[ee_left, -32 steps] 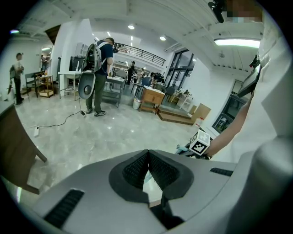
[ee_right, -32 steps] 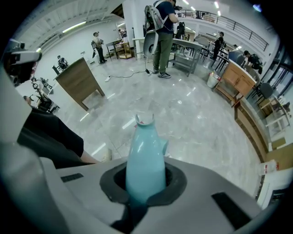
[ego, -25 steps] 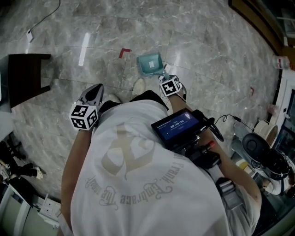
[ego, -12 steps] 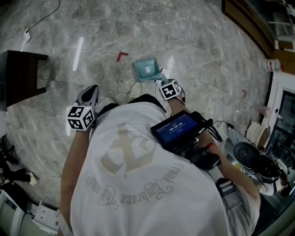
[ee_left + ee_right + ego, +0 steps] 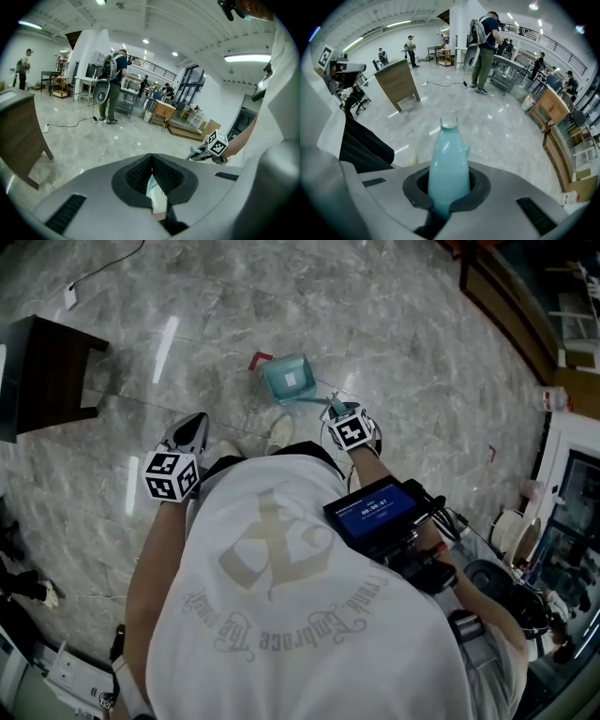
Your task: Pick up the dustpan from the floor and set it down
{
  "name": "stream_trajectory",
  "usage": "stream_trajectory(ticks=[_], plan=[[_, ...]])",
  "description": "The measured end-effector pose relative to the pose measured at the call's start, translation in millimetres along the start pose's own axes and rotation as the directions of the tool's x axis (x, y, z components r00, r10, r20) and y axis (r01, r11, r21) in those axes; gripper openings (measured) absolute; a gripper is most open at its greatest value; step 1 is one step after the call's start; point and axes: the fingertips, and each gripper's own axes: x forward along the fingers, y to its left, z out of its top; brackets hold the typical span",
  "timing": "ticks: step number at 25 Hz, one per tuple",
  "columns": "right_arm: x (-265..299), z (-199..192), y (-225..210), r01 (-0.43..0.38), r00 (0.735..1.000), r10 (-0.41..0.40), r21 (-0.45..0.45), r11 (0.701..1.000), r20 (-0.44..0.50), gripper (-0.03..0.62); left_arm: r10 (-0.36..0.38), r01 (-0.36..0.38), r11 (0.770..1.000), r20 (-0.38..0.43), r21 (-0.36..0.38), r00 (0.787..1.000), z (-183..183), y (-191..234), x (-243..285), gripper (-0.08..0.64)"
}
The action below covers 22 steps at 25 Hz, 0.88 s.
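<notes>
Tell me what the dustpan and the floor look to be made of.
Dustpan: likely moulded plastic, pale teal, smooth and slightly glossy. In the right gripper view its handle shows soft highlights and one even colour.
Floor: polished stone or stone-look tile, possibly marble, with grey veining, thin joint lines and mirror-like reflections of the ceiling lights.

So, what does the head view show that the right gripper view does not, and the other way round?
Only the head view shows the dustpan's whole square tray, a red mark on the floor next to it, and the screen at the person's chest. Only the right gripper view shows the right tongs shut on the teal handle, and a person with a backpack far off. Both show the dustpan and the marble floor.
</notes>
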Motion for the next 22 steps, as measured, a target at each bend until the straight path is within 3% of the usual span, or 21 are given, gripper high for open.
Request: stream_trajectory(ticks=[8,22], plan=[[-22,58,7,-0.026,0.997,0.029,-0.036,0.999,0.075,0.023,0.022,-0.021,0.999,0.02,-0.04,1.0,2,15,-11,0.011],[-74,146,36,-0.078,0.981,0.115,-0.229,0.97,0.156,0.023,0.058,-0.052,0.995,0.065,-0.09,0.996,0,31,-30,0.011]])
